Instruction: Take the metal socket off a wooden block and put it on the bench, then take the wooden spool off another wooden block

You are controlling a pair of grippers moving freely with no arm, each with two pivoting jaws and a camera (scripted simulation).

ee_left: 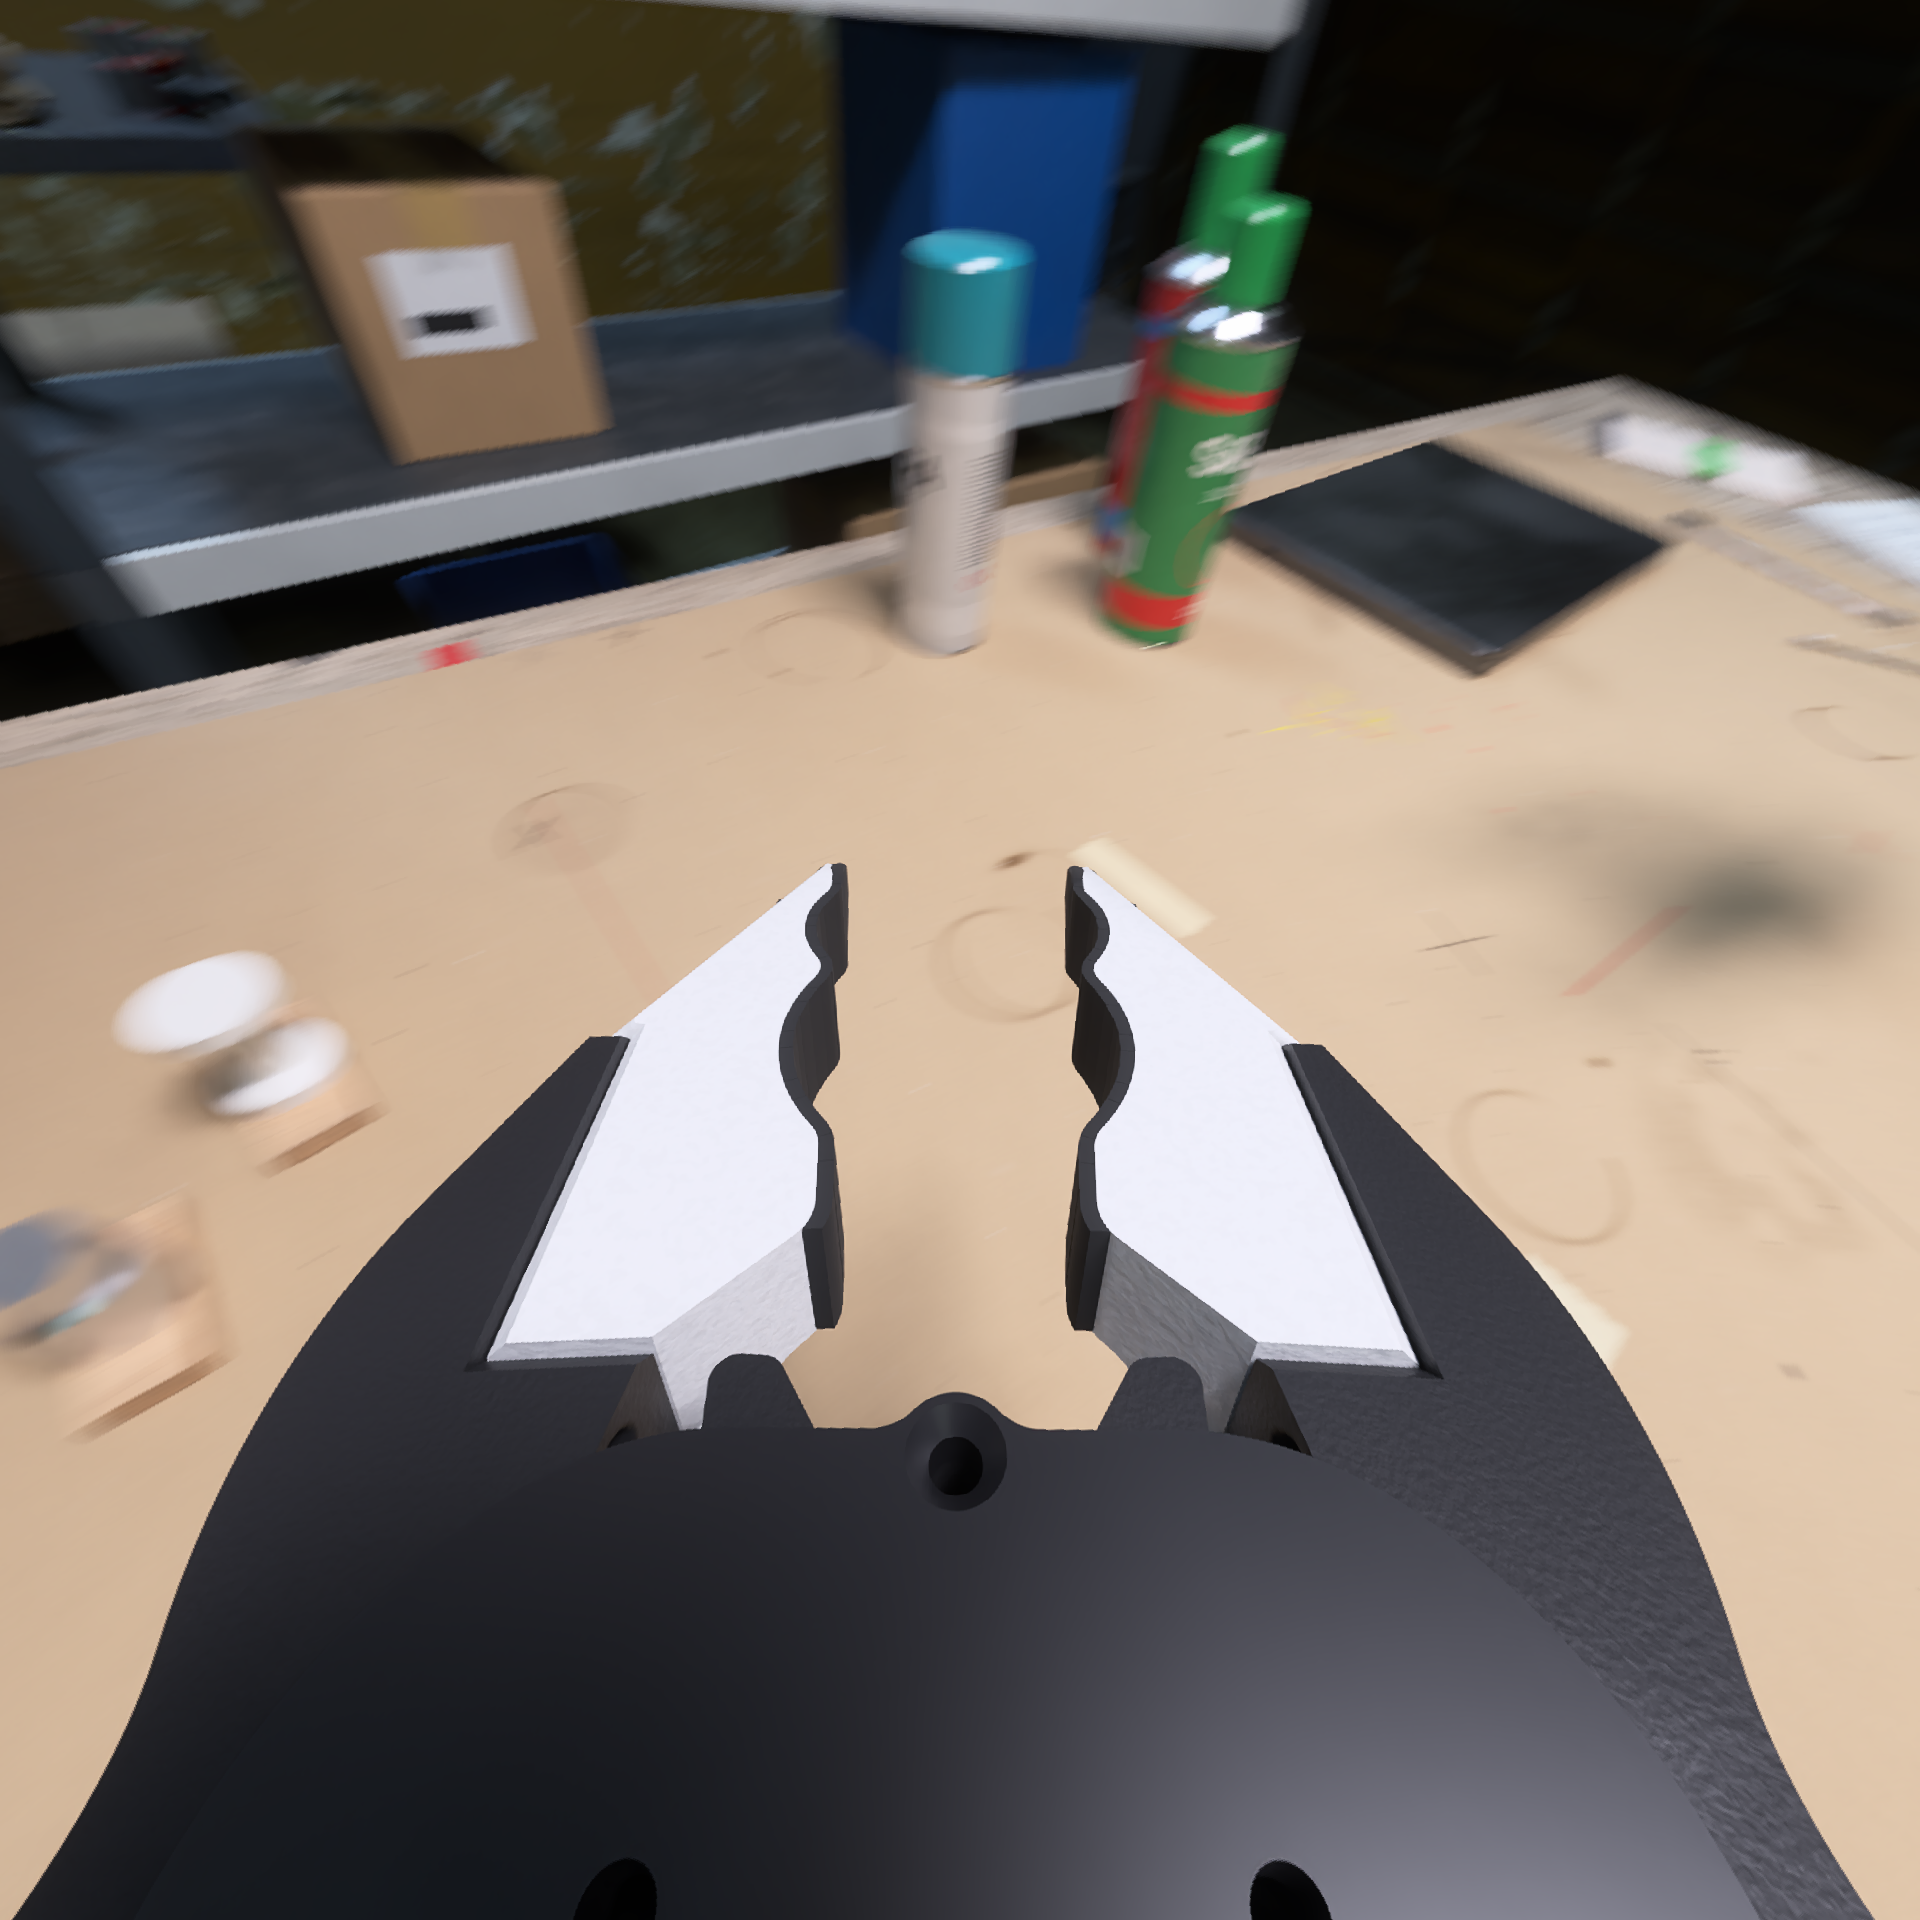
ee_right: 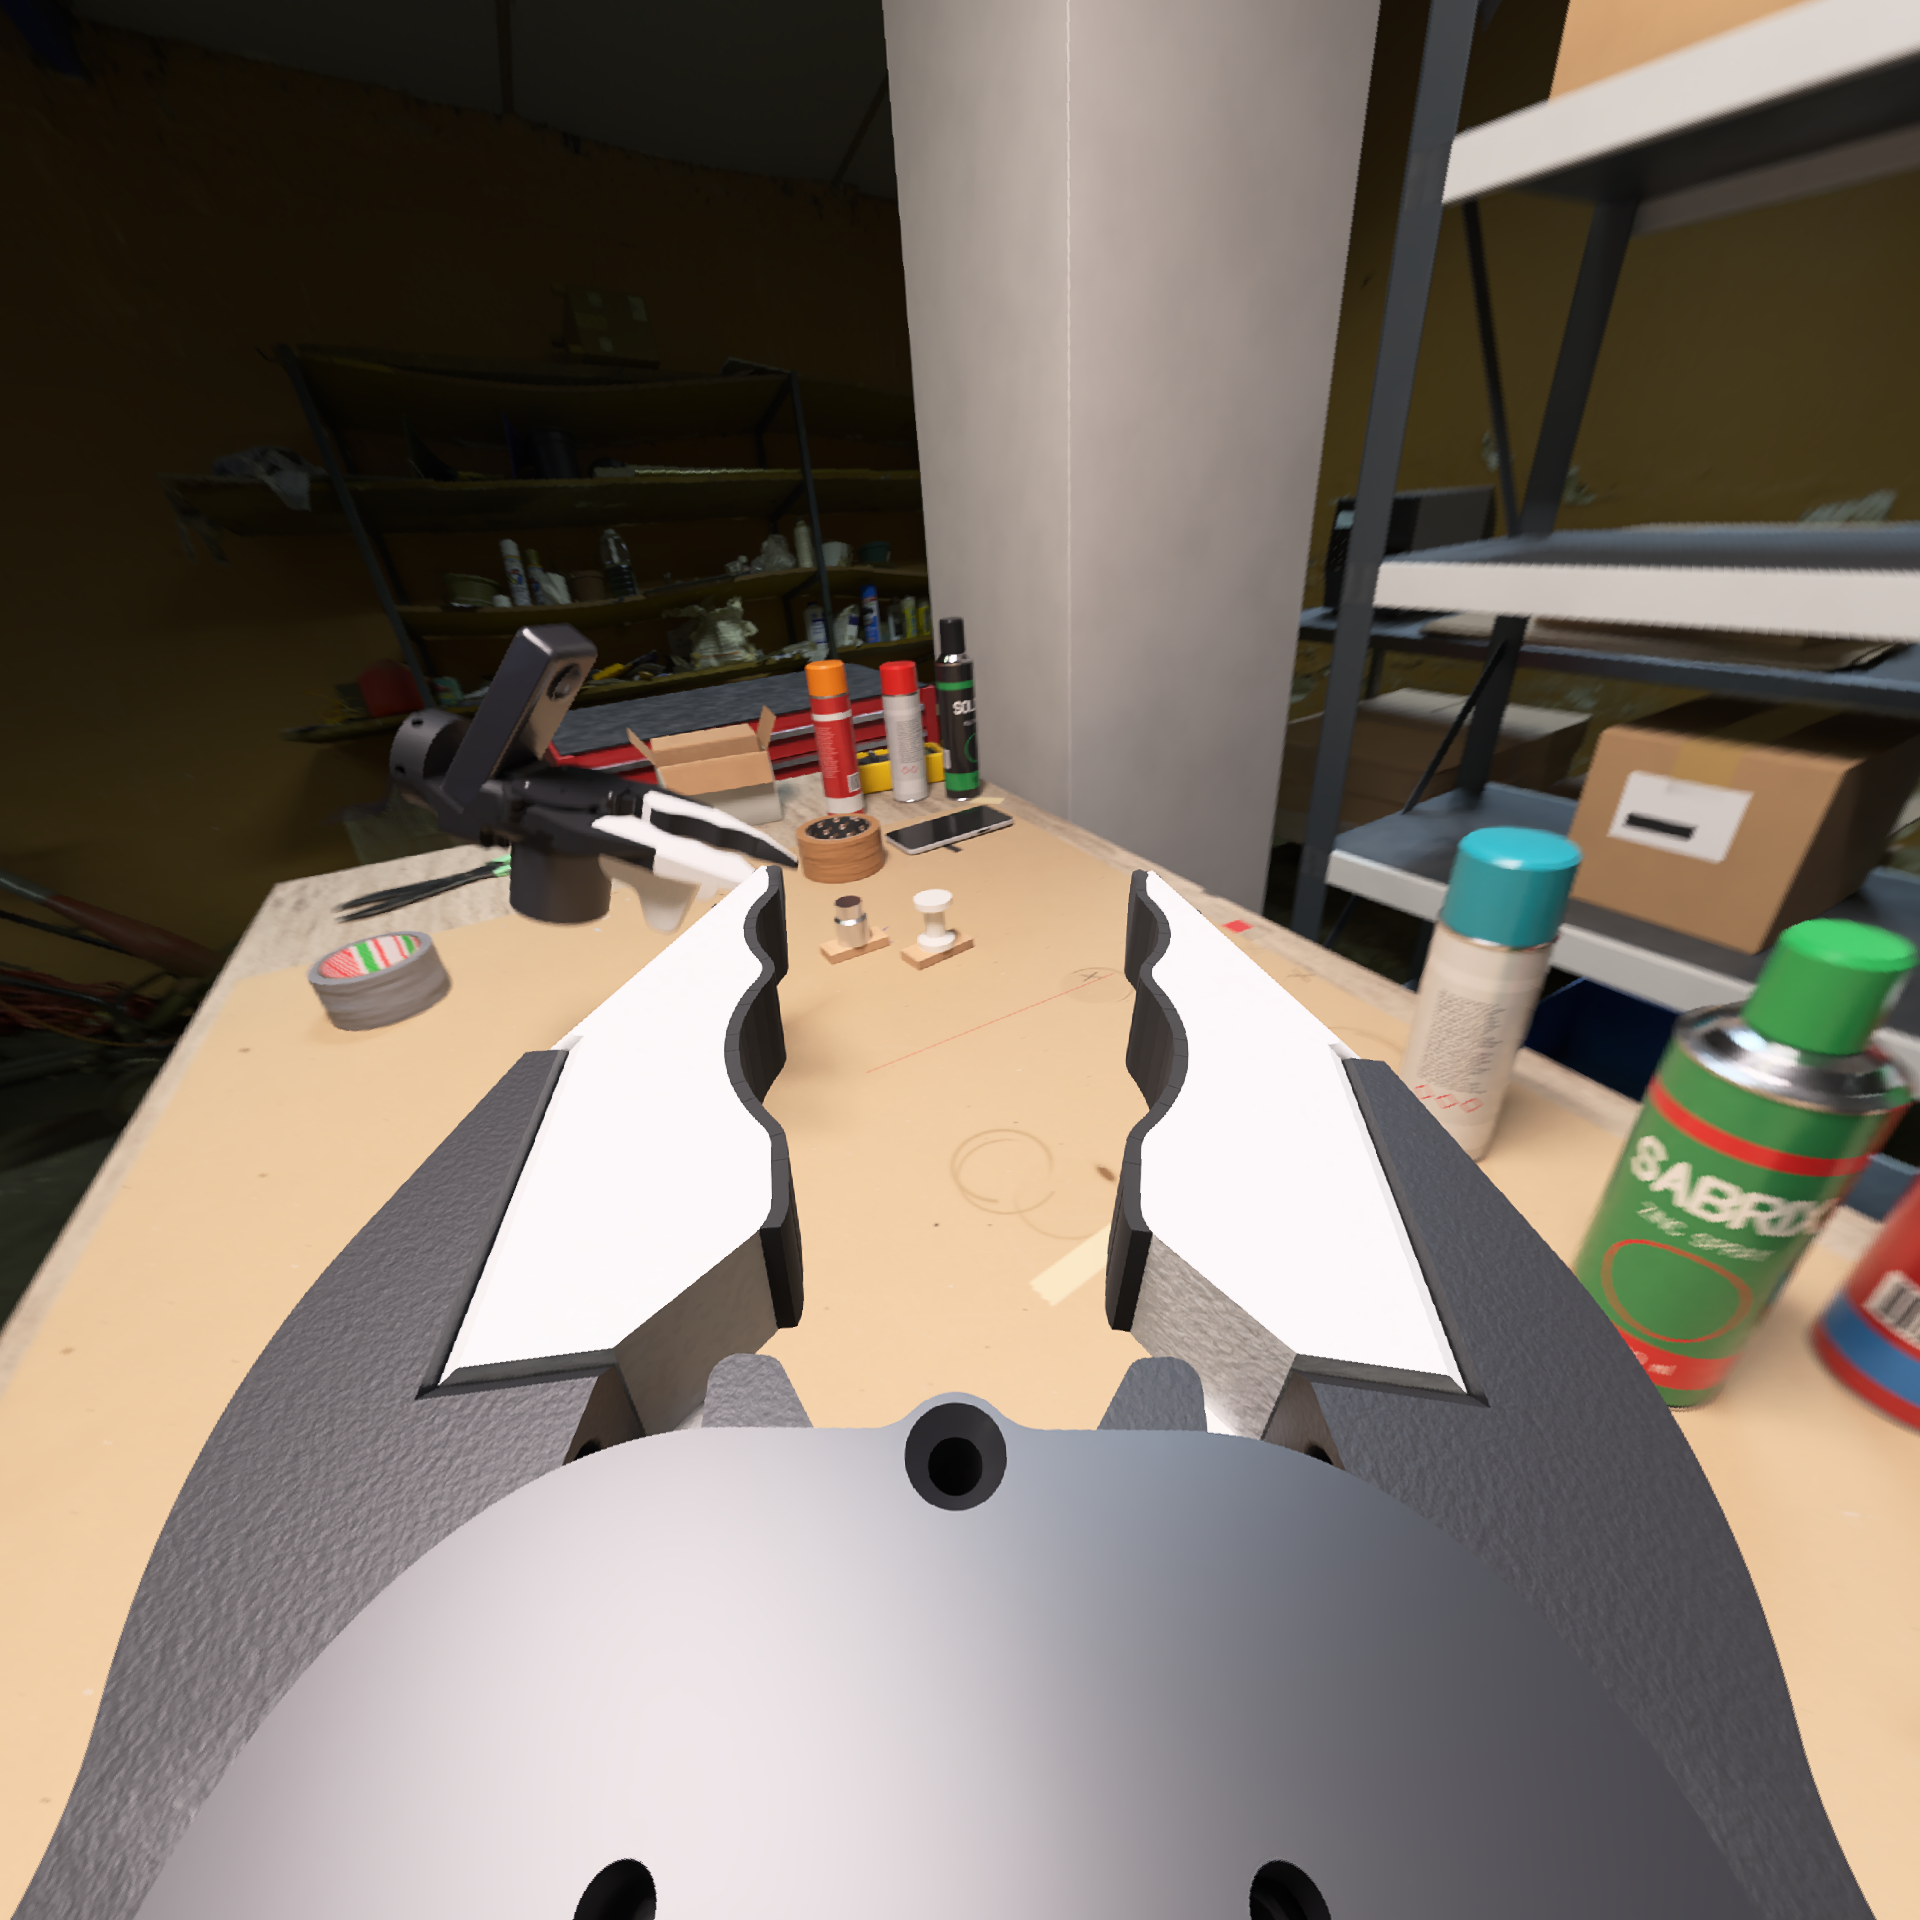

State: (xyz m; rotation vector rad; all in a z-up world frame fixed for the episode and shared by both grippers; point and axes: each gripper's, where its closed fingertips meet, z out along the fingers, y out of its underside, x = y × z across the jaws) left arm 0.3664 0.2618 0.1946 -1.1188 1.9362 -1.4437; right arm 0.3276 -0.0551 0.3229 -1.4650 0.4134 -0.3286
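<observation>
Grippers both empty: left gripper (ee_left: 956, 873) parted narrowly, right gripper (ee_right: 956, 878) wide. Metal socket (ee_right: 849, 920) and wooden spool (ee_right: 933, 914) sit on blocks, bench (ee_right: 935, 1091).

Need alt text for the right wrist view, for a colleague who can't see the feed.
The open, empty right gripper points along a tan workbench toward the metal socket and the white spool, each standing on its own small wooden block. The left gripper hovers left of the socket, and spray cans line the bench's right edge.
</observation>
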